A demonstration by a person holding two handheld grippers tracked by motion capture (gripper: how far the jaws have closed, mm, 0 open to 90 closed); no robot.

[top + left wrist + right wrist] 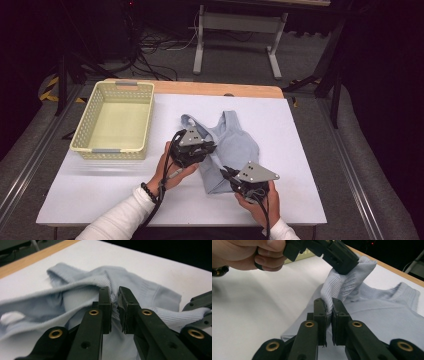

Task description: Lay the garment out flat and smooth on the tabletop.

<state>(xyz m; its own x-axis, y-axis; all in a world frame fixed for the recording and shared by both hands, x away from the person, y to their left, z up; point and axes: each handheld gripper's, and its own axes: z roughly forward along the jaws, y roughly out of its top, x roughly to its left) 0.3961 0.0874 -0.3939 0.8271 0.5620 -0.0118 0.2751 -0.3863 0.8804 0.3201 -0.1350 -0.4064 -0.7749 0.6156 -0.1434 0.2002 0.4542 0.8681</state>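
Observation:
A light blue ribbed tank top (237, 140) lies crumpled on the white table top (100, 192), right of centre. My left gripper (212, 150) is shut on a fold of its lower edge; in the left gripper view the fabric (145, 287) bunches between the pads of that gripper (114, 298). My right gripper (226, 172) is shut on the same ribbed edge a little nearer the front; its own view has the cloth (387, 312) pinched between its jaws (329, 306). A short taut strip of hem runs up from there to the left gripper (344, 265).
A pale yellow plastic basket (82, 131) stands empty at the table's back left. A wooden strip (215, 89) edges the table's far side. Beyond it on the floor are cables and a white desk frame (237, 30).

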